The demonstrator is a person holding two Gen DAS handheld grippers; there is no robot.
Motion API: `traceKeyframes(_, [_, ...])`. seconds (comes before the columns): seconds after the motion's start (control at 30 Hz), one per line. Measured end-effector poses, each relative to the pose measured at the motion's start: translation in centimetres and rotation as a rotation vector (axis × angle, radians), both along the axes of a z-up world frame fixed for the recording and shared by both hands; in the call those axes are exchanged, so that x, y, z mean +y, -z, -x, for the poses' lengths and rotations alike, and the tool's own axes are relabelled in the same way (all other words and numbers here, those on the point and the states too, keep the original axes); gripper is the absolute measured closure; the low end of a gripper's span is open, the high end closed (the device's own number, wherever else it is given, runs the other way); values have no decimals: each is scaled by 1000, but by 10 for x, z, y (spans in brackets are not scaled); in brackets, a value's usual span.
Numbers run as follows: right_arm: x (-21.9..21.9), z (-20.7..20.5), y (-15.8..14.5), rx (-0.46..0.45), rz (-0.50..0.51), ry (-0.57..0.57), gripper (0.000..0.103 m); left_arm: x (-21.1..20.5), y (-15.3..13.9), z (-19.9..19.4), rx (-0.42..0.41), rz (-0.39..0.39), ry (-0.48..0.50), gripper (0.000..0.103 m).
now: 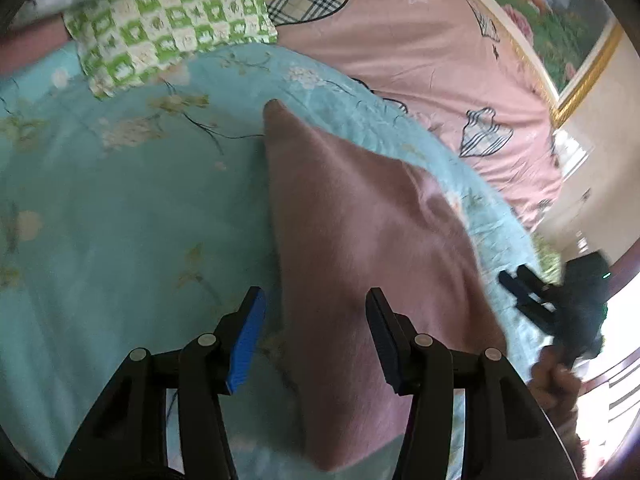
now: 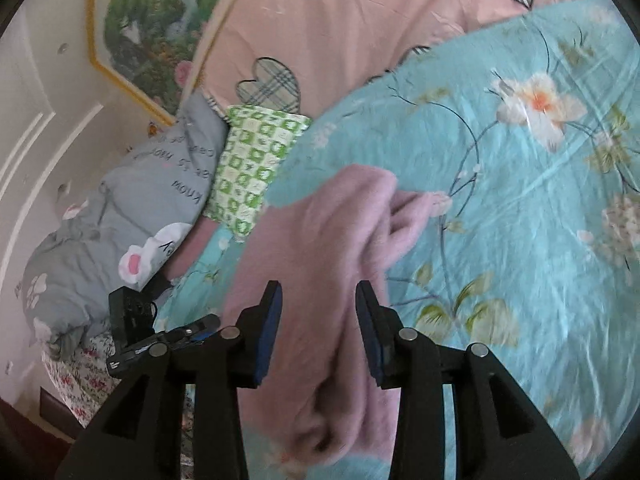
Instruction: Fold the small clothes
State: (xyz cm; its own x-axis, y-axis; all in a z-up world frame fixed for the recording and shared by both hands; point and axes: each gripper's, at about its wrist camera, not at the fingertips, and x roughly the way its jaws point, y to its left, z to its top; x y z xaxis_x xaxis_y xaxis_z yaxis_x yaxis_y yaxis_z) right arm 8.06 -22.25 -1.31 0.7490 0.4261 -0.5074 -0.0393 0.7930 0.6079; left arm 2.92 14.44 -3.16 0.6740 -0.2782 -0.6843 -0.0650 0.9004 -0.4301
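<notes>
A pink cloth (image 1: pixel 360 240) lay on the blue quilt (image 1: pixel 120 200). The left gripper (image 1: pixel 316 336) and right gripper (image 2: pixel 318 328) hung above it, fingers apart.

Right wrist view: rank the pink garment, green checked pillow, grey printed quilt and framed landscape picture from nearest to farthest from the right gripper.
1. Pink garment, lying between the open fingers of the right gripper.
2. Green checked pillow, ahead and to the left.
3. Grey printed quilt, further left, beside the pillow.
4. Framed landscape picture, on the wall at upper left.
</notes>
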Motion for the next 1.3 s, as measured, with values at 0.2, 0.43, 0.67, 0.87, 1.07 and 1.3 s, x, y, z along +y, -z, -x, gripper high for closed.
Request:
traceKeyframes(0.2, [24,12,3,23,43,-14,63,-25,-13,25,-40,-79,46,50])
traceKeyframes(0.43, [38,9,18,84,97,-4,63,-53,-14,29,-52,-99,122,50])
traceKeyframes(0.67, [43,-1,29,122,145,8,64,-60,0,16,-25,-126,134,50])
traceKeyframes(0.87, [28,14,9,33,57,16,92,-66,-9,14,-34,-123,163,50])
traceKeyframes(1.07, [16,21,19,97,153,27,93,-77,2,11,-13,-113,213,50])
traceKeyframes(1.3, [9,22,63,141,102,75,90,-79,13,18,1,-120,231,50])
